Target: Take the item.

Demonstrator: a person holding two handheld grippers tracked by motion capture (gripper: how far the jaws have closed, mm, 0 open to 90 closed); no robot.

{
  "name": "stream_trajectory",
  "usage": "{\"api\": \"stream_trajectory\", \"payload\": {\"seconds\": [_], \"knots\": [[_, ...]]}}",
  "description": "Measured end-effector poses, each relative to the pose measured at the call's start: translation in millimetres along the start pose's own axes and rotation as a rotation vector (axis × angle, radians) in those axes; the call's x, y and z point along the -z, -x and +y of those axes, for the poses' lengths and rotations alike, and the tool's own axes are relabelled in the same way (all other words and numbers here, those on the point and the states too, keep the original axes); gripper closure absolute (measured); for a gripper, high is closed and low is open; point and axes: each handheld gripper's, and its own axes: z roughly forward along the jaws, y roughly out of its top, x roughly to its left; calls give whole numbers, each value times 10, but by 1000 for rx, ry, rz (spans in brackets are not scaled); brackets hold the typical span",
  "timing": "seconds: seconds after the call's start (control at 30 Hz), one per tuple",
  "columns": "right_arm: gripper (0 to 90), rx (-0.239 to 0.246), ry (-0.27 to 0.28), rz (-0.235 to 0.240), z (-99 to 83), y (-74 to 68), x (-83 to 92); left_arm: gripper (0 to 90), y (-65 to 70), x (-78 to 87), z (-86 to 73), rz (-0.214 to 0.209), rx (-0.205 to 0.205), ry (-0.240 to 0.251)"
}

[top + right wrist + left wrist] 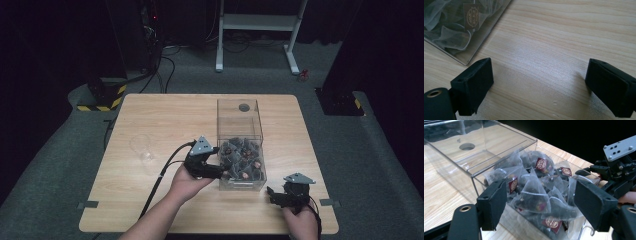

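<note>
Inside clear box (499, 157), mesh pyramid sachets (534, 197)

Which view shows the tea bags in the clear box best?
The left gripper view: the tea bags sit close, mesh and red labels plain. The high view shows them small and dark inside the clear box; the right gripper view catches one corner with one label.

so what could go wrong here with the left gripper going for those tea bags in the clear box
1. The left gripper has open jaws spanning several crowded mesh pyramid tea bags in the clear plastic box; it could pinch two at once.
2. The gripper is right at the box's near wall, so pushing in could shove or tip the box across the wooden table.
3. The clear plastic cup stands near the left forearm's path and could be knocked.
</note>
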Motion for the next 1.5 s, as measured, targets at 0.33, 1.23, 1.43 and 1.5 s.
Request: {"api": "stream_trajectory", "payload": {"seconds": [0.33, 1.23, 1.43, 1.5], "knots": [[78, 0, 0, 2, 0, -3, 0, 306, 33, -98, 86, -18, -15, -11], [78, 1, -1, 4, -2, -5, 3, 648, 29, -308, 125, 23, -13, -24], [78, 8, 0, 6, -1, -2, 2, 695, 28, -326, 114, 37, -16, -37], [79, 9, 0, 7, -1, -3, 2, 695, 25, -341, 106, 40, -14, -39]]}}
